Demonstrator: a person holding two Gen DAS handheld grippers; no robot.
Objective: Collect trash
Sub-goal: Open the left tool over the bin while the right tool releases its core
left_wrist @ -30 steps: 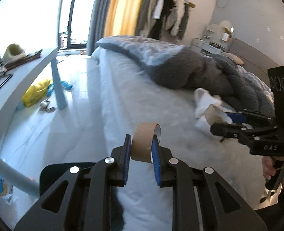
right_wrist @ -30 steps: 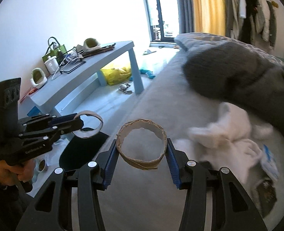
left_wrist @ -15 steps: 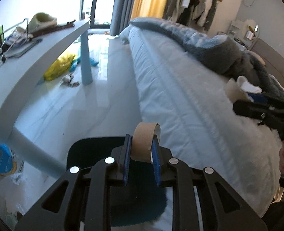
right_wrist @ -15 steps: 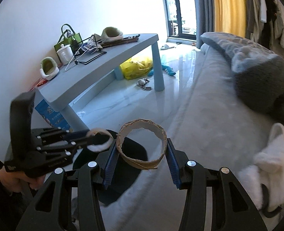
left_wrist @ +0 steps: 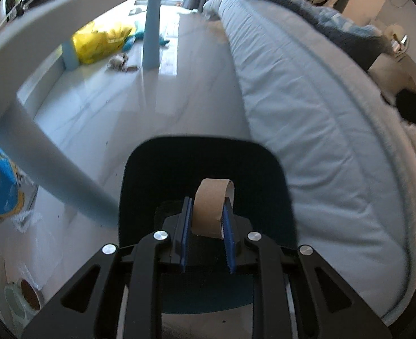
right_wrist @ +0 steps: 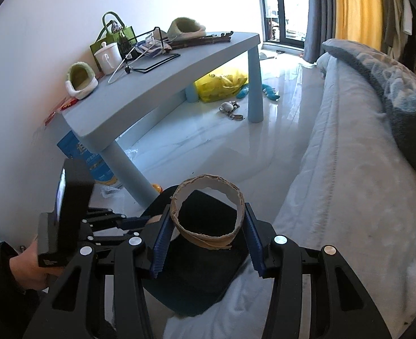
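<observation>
My left gripper (left_wrist: pixel 206 226) is shut on a brown cardboard tape core (left_wrist: pixel 210 206), held edge-on over the dark open mouth of a black trash bin (left_wrist: pixel 205 169) on the floor beside the bed. My right gripper (right_wrist: pixel 207 237) is shut on a second, wider cardboard ring (right_wrist: pixel 208 214), held flat above the same bin (right_wrist: pixel 205 271). In the right wrist view the left gripper (right_wrist: pixel 140 223) sits low at the left, over the bin's near rim, its ring mostly hidden.
A light blue table (right_wrist: pixel 162 76) with slippers, a mug and a bag stands left of the bin; its leg (left_wrist: pixel 55 169) is close to the bin. The bed (left_wrist: pixel 321 130) borders the bin on the right. A yellow bag (right_wrist: pixel 222 83) and small items lie on the floor.
Both grippers have swung left from over the bed and down to the bin, each still holding its cardboard ring. The bin now fills the centre of the left wrist view.
</observation>
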